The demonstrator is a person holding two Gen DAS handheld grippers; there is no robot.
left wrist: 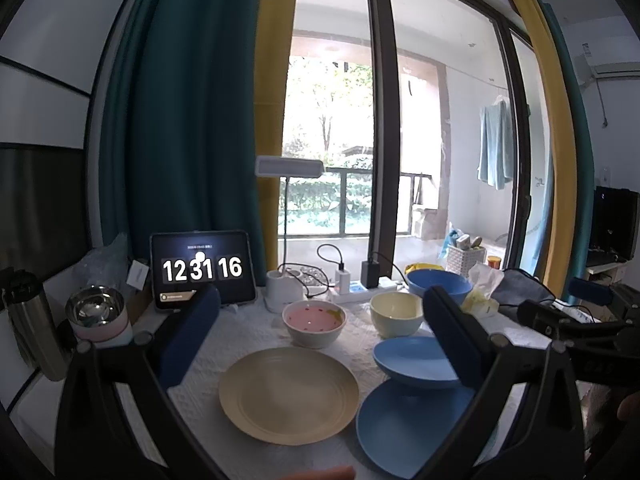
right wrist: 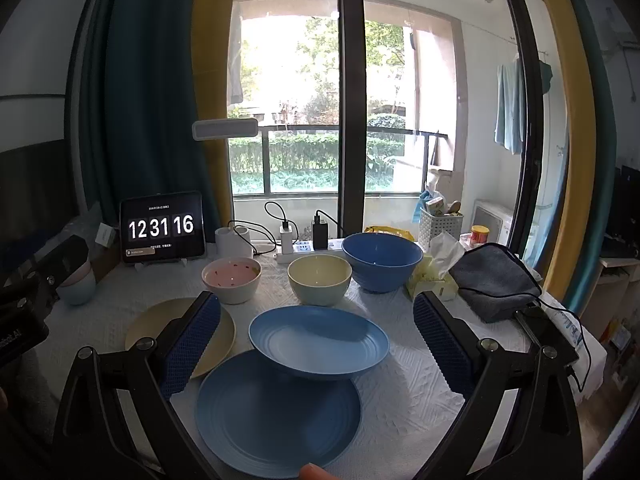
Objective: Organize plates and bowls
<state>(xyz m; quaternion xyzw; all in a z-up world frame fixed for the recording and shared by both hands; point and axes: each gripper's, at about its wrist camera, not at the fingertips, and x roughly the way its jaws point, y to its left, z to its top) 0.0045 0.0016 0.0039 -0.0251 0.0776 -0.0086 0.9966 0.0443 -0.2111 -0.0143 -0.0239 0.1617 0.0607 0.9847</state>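
On the tabletop (right wrist: 420,376), one plate (right wrist: 276,412) is lying nearest, and a second plate (right wrist: 320,340) is resting tilted on its far edge. A third plate (right wrist: 160,320) is lying to their left. Behind them, three bowls (right wrist: 320,280) are standing in a row, and a tablet (right wrist: 162,226) is standing behind on the left.

A: What do I log as clutter at the back?

B: From my feed, a tablet (right wrist: 162,226) stands upright at back left with a clock reading 12 31 16. Right of it I see a white lamp base (right wrist: 233,241), then a power strip (right wrist: 308,249) with two chargers plugged in.

A: Right side?

B: I get a tissue pack (right wrist: 437,270) beside a grey folded cloth (right wrist: 494,278), with a white basket (right wrist: 441,224) behind them. A steel cup (left wrist: 95,307) and a flask (left wrist: 30,322) sit far left. White cloth (right wrist: 416,384) covers the table.
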